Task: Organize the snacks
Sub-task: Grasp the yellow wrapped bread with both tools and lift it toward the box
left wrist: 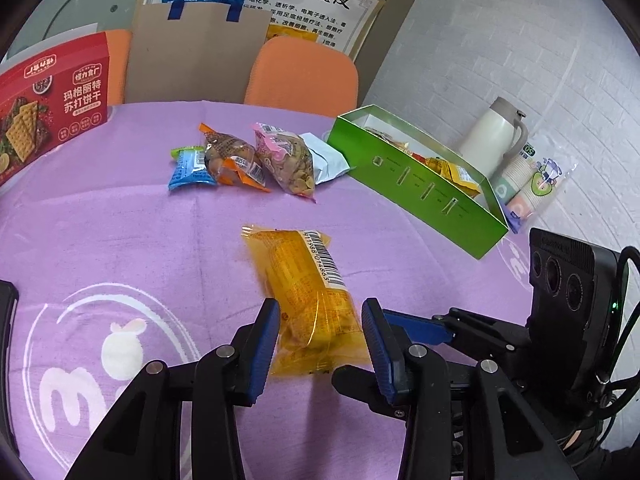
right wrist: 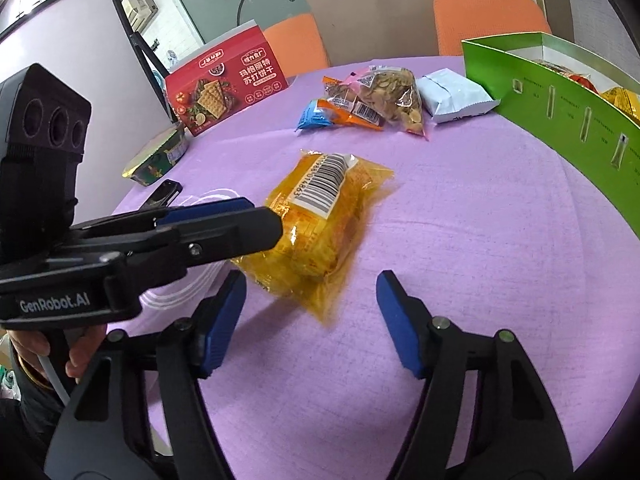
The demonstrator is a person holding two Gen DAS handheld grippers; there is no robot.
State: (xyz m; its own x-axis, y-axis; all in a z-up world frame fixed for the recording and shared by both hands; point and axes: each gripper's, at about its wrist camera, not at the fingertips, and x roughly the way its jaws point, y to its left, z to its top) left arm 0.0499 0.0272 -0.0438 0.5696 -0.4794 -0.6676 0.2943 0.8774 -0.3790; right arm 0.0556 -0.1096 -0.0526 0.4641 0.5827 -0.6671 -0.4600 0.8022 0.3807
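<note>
1. Broadly, the purple tablecloth (left wrist: pixel 120 208) carries everything, and the green box (left wrist: pixel 420 184) stands open at its right side with packets already inside; judging by that, loose snacks belong there.
2. Next in size, the red cracker box (left wrist: pixel 52 108) stands at the far left. Its Chinese print reads 玛格丽特 苏打饼干. A poster behind the chairs is headed with large characters, only partly legible.
3. Further back, a cluster of small packets (left wrist: pixel 256 156) lies near the box's end: blue, orange, pink and pale ones, touching or overlapping.
4. Nearer, the yellow snack packet (left wrist: pixel 308 296) lies alone mid-cloth, label side up, with a barcode strip whose digits are partly readable. Its long axis runs away from the left wrist camera, tilted slightly.
5. Closest, the left gripper (left wrist: pixel 320 332) straddles the packet's near end, jaws spread, one blue pad on each side, not visibly pinching. It is clearly the nearer tool; closing looks like the coming move.
6. Finally, the right gripper (right wrist: pixel 312 312) hangs released and empty just short of the packet. "GenRobot.AI" is printed on the left tool's body.
</note>
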